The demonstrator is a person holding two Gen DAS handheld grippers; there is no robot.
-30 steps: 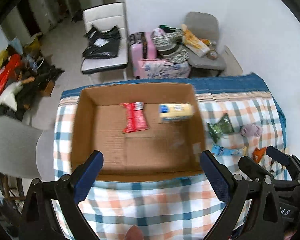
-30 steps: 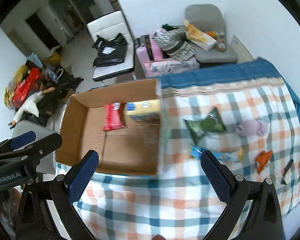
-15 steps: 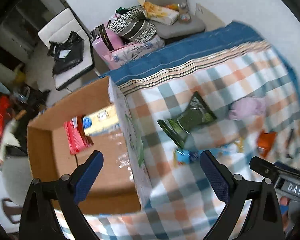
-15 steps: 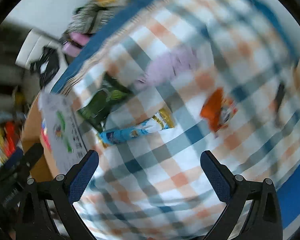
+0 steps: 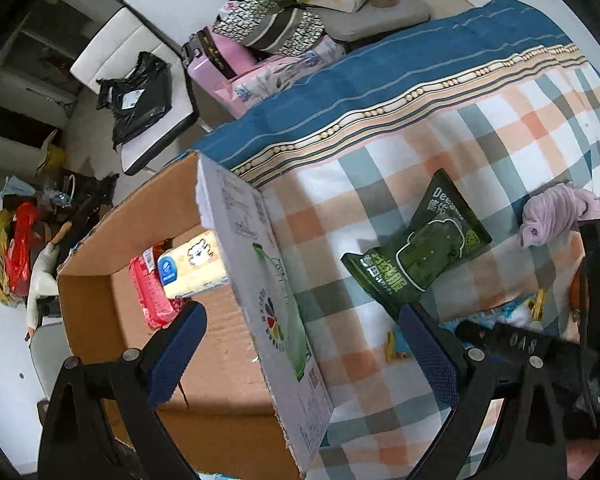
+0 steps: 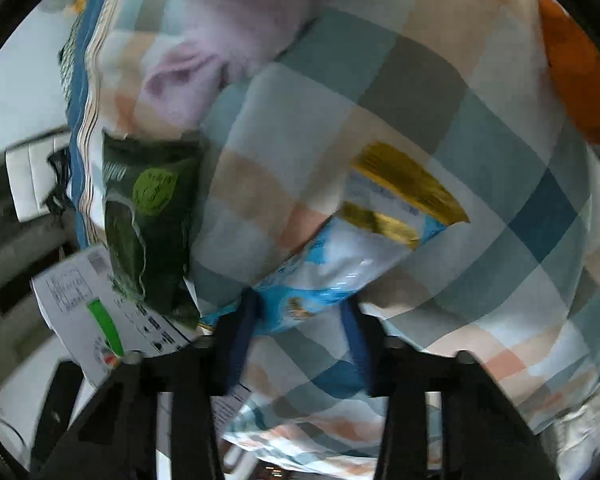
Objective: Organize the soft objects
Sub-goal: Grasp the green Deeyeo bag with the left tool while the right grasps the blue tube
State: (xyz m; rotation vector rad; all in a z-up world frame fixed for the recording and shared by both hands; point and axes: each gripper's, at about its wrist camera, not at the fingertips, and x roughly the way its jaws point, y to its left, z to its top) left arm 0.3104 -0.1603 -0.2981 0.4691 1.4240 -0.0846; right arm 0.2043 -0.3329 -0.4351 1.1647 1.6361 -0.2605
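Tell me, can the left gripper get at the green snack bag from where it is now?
Probably yes. The left gripper is open, and the green snack bag lies flat on the checked cloth just ahead, beside the cardboard box, nothing covering it.

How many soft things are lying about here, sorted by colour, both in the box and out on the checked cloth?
Red: 1, red packet, in the cardboard box
Yellow: 1, tissue pack, in the box
Green: 1, green snack bag
Lilac: 1, lilac cloth
Blue: 1, blue packet
Orange: 1, orange packet
Total: 6
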